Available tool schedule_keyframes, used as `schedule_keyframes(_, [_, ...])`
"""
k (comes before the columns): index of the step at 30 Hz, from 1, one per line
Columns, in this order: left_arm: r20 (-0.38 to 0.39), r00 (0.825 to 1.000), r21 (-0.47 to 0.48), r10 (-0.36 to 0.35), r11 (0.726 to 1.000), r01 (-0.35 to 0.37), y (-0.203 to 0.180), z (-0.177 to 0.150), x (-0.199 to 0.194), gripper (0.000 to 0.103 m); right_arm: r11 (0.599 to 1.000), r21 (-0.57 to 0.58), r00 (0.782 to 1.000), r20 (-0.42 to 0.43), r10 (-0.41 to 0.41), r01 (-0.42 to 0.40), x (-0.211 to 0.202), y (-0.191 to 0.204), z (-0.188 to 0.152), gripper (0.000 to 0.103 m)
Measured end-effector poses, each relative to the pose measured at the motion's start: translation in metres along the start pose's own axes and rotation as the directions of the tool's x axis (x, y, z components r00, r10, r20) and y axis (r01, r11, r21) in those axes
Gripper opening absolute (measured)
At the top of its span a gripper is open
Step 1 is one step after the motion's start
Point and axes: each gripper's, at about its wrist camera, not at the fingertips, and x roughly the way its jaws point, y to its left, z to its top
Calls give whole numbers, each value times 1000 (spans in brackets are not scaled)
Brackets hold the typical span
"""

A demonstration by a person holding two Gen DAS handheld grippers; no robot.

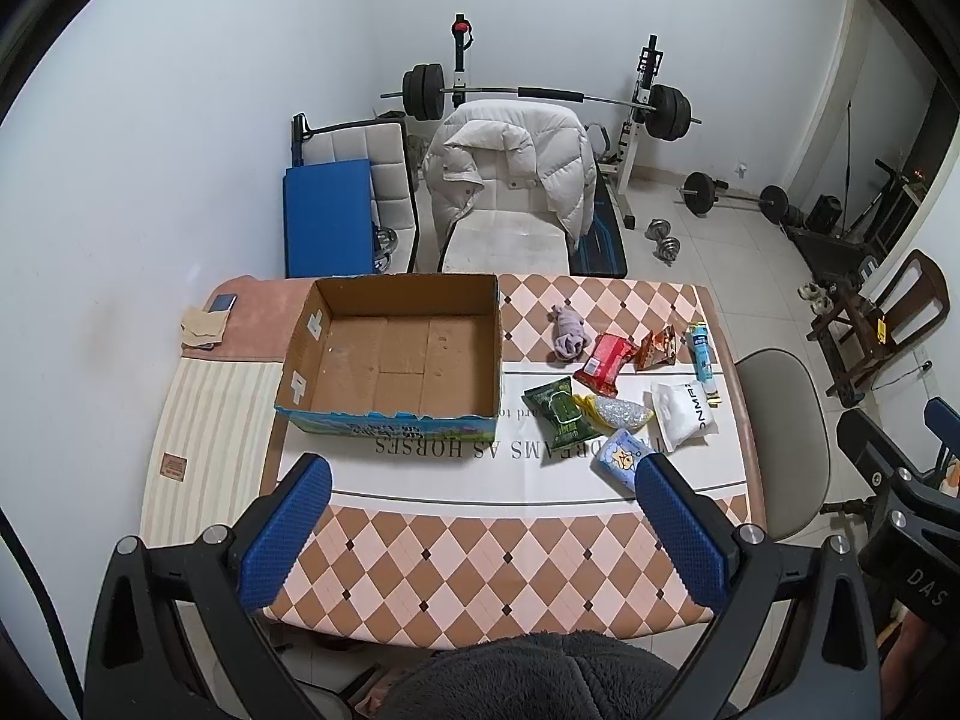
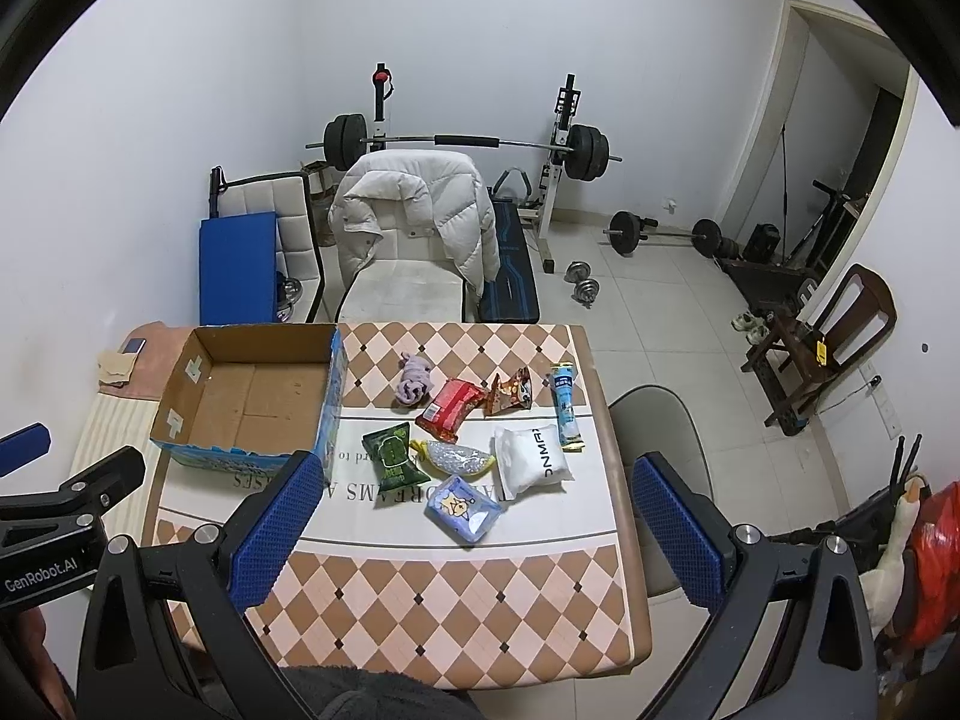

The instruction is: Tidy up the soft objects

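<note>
An empty open cardboard box (image 1: 396, 360) (image 2: 252, 402) stands on the table's left half. To its right lie a rolled purple sock (image 1: 569, 333) (image 2: 413, 383), a red packet (image 1: 605, 360) (image 2: 451, 410), an orange snack bag (image 1: 659, 348) (image 2: 510, 393), a blue-white tube (image 1: 701, 354) (image 2: 564, 405), a green packet (image 1: 558, 414) (image 2: 393, 456), a silver-yellow pouch (image 1: 618, 412) (image 2: 459, 457), a white pack (image 1: 684, 414) (image 2: 533, 459) and a light-blue tissue pack (image 1: 621, 457) (image 2: 463, 507). My left gripper (image 1: 480, 480) and right gripper (image 2: 474, 480) are both open and empty, held above the table's near side.
The table (image 1: 480, 570) has a checkered cloth. A phone and a cloth (image 1: 207, 321) lie at its far left corner. A chair with a white jacket (image 1: 510, 180) stands behind the table, a grey chair (image 2: 654, 438) at its right side. Barbells and dumbbells sit on the floor beyond.
</note>
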Motion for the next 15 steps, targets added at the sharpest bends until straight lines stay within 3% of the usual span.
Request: schedule_keyframes(15, [5, 1000, -2, 0, 1000, 0, 0, -2, -1, 103, 1000, -1, 1000, 2, 1, -1, -2, 1, 1, 103])
